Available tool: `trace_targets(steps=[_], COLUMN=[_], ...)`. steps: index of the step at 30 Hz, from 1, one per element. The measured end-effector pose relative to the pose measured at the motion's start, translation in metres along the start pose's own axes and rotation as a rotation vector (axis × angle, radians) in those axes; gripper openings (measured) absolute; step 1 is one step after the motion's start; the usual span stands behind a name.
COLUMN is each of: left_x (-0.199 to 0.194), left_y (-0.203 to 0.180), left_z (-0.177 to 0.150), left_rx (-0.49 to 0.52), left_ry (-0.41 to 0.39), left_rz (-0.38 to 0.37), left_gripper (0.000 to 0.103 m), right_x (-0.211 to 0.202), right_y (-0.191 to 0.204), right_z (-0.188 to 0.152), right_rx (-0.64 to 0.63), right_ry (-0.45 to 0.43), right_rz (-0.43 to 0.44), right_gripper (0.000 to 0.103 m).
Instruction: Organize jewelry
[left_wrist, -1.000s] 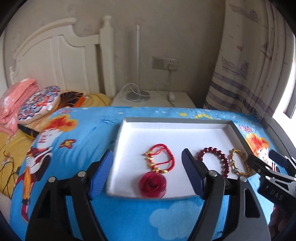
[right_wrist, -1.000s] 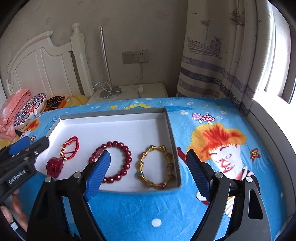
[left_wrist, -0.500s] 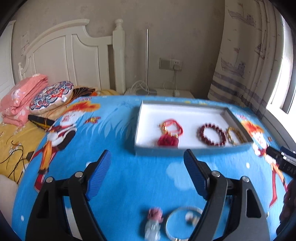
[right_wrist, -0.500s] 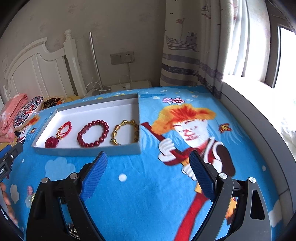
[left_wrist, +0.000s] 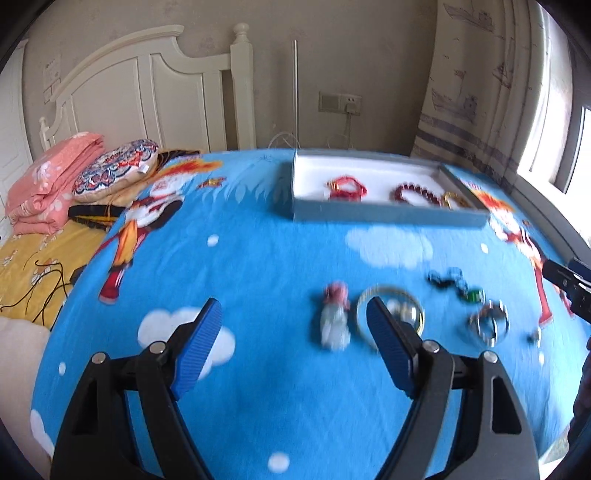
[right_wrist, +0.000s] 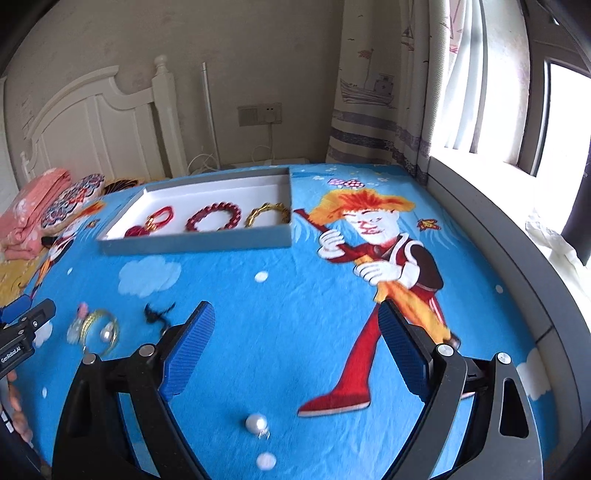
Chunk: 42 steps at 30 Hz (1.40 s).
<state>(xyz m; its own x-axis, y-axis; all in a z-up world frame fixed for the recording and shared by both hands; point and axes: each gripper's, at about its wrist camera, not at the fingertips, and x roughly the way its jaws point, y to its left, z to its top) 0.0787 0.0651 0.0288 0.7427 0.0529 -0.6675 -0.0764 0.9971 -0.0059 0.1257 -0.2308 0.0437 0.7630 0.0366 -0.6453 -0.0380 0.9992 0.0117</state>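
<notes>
A shallow grey tray (right_wrist: 192, 244) with a white floor lies flat on the blue blanket, well ahead of both claws. In it sit three bracelets in a row: red cord (right_wrist: 159, 218), dark red beads (right_wrist: 214, 218), gold links (right_wrist: 266, 213). Nearer the left claw (left_wrist: 291, 345), loose pieces lie blurred: a pale pink-topped pendant (left_wrist: 334, 317), a thin bangle (left_wrist: 388, 314), a dark beaded string (left_wrist: 448, 282). A pearl earring (right_wrist: 256, 423) rests between the right claw's (right_wrist: 295, 350) fingers.
</notes>
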Motion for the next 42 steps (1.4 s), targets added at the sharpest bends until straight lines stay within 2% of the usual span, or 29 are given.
trace_targets(steps=[2, 6, 8, 11, 15, 18, 32, 40, 42], left_x=[-0.002, -0.003, -0.001, 0.004, 0.01, 0.021, 0.05, 0.06, 0.06], left_y=[0.004, 0.004, 0.0, -0.009, -0.025, -0.034, -0.035, -0.042, -0.043], left_z=[-0.01, -0.019, -0.017, -0.017, -0.015, -0.015, 0.003, 0.012, 0.012], left_rx=[-0.015, -0.018, -0.024, -0.023, 0.009, 0.013, -0.006, 0.02, 0.026], left_ry=[0.027, 0.058, 0.072, 0.08, 0.098, 0.121, 0.144, 0.15, 0.15], left_rz=[-0.017, -0.067, -0.104, -0.135, -0.178, -0.194, -0.172, -0.146, -0.141], left_gripper=[0.074, 0.055, 0.05, 0.047, 0.028, 0.019, 0.019, 0.019, 0.017], right_x=[-0.004, -0.003, -0.001, 0.001, 0.003, 0.004, 0.004, 0.013, 0.018], right_y=[0.007, 0.015, 0.018, 0.023, 0.029, 0.032, 0.045, 0.057, 0.059], right_z=[-0.009, -0.019, -0.021, -0.024, -0.027, -0.029, -0.034, -0.033, -0.031], right_rx=[-0.019, -0.027, -0.022, -0.033, -0.048, -0.056, -0.11, -0.145, -0.15], right_ry=[0.001, 0.019, 0.026, 0.04, 0.044, 0.046, 0.048, 0.064, 0.079], right_rz=[-0.003, 0.026, 0.04, 0.056, 0.067, 0.074, 0.113, 0.117, 0.116], right_gripper=[0.084, 0.084, 0.084, 0.084, 0.084, 0.084, 0.082, 0.074, 0.069])
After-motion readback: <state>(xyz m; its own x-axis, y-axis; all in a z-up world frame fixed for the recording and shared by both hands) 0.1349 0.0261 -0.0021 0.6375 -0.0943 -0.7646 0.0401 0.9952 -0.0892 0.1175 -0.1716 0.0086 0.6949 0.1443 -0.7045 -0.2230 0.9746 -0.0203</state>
